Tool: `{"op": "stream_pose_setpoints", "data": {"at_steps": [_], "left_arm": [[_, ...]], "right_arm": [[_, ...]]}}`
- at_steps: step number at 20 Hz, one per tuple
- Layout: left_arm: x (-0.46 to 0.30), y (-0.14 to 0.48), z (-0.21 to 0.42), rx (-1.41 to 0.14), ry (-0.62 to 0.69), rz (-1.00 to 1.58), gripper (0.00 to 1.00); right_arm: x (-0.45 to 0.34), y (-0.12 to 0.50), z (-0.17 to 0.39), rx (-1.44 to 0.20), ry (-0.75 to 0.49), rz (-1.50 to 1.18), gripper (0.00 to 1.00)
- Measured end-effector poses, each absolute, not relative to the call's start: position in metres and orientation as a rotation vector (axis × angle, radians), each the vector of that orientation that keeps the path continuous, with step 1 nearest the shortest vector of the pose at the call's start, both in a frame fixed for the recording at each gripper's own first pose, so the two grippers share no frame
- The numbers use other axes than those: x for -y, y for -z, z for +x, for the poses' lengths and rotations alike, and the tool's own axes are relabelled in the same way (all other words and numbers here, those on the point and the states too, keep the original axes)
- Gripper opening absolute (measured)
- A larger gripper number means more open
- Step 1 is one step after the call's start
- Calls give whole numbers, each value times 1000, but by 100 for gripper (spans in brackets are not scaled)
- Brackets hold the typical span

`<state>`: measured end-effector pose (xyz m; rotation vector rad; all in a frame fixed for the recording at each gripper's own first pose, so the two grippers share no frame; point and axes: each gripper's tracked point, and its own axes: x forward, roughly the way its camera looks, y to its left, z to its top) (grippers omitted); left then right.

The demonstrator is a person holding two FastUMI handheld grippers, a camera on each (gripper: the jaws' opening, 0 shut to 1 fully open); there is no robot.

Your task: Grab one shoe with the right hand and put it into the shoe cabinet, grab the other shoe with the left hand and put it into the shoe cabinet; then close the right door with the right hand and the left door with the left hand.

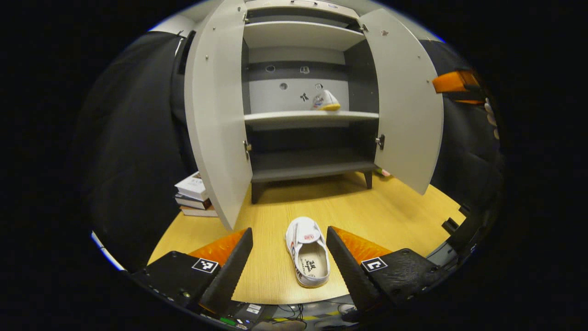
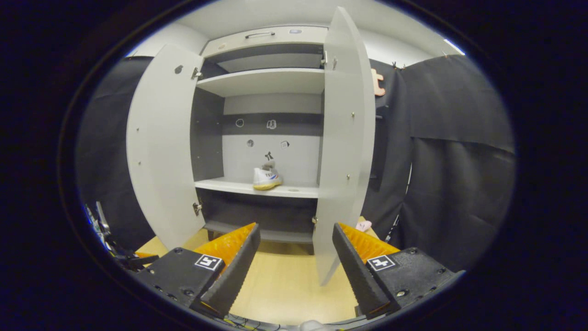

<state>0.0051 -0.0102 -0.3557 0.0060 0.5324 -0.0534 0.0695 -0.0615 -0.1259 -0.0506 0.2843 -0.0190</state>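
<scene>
White shoe [image 1: 308, 252] lay on the wood surface [image 1: 399, 216] between the left gripper [image 1: 289, 257] jaws, which stood wide and untouching, toe pointing away toward the cabinet [image 1: 298, 34]. Other shoe [image 2: 266, 178] sat on the middle shelf [image 2: 239, 187], well ahead of the right gripper [image 2: 296, 257], jaws wide, empty. Left door [image 1: 216, 119] and right door [image 2: 344, 138] both hung open; right door's edge was just ahead, slightly right of centre of the right jaws. Judged: first shoe done; second shoe's grab, placing and both doors left.
</scene>
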Motion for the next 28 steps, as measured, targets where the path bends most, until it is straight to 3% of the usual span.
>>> {"op": "stream_pose_setpoints", "data": {"at_steps": [4,9,11,12,13,15,16,17,21,22,28], "left_arm": [[14,431,15,-636,75,39,97],[6,480,53,-697,82,32,96],[4,495,71,-721,90,47,89],[7,501,78,-720,101,44,80],[9,506,88,-717,109,49,87],[11,507,103,-709,109,55,62],[17,509,107,-707,118,44,70],[16,510,112,-703,96,57,39],[10,509,113,-698,66,121,15],[10,511,112,-706,72,123,12],[-1,456,88,-691,53,90,12]], "right_arm": [[55,146,72,-349,0,-57,100],[48,162,80,-399,-12,-84,100],[47,167,85,-414,-11,-89,100],[46,170,87,-421,-14,-90,100],[46,173,89,-424,-15,-92,100],[44,177,93,-433,-19,-103,100],[44,178,95,-432,-21,-107,100],[44,181,96,-437,-20,-112,100],[46,186,96,-442,-24,-105,100],[48,188,96,-449,-22,-101,100],[51,173,98,-405,-18,-68,100]]}}
